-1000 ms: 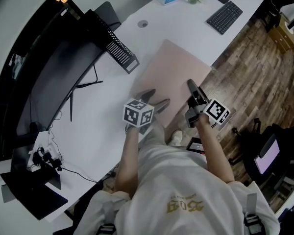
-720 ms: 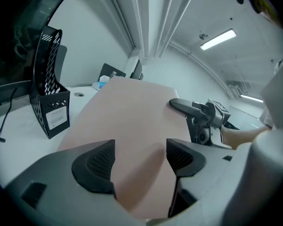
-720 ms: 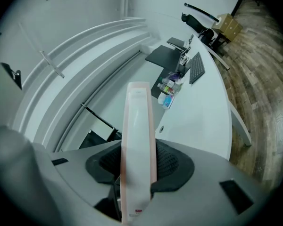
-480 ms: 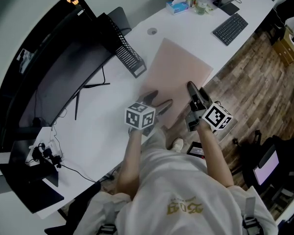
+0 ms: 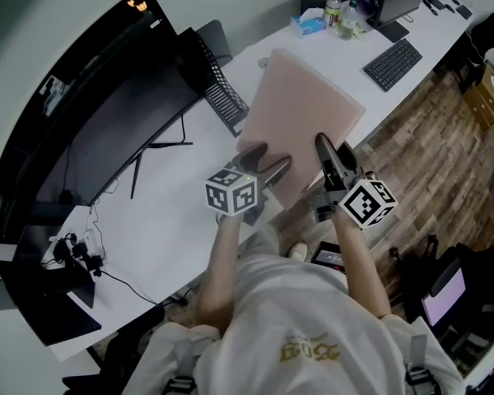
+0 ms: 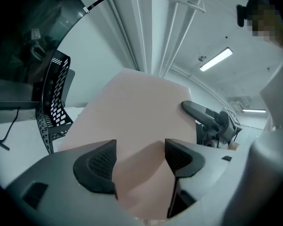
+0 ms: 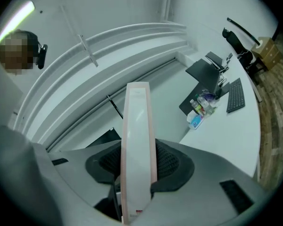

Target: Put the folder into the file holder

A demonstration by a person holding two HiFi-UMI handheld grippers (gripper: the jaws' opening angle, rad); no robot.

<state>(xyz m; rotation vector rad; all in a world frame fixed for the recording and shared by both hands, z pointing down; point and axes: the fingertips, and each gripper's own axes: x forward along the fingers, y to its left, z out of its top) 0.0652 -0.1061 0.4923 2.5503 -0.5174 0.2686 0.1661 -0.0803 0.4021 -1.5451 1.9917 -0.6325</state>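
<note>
Folder (image 5: pixel 300 109): pink, tilted above white desk (image 5: pixel 169 212).
Right gripper (image 5: pixel 324 150): clamped on folder's edge.
Left gripper (image 5: pixel 266 160): jaws wide, just narrowing; folder's face spans gap, unpinched.
File holder (image 5: pixel 220 90): black mesh, nearby.

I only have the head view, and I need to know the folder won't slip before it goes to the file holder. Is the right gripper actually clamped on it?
Observer: Yes. In the right gripper view, the right gripper has its jaws shut tight on both sides of the folder's edge.
Operator: And the left one?
Observer: The left gripper's jaws have just been closing slightly but stand apart. The folder's flat face shows between them, not pinched.
</note>
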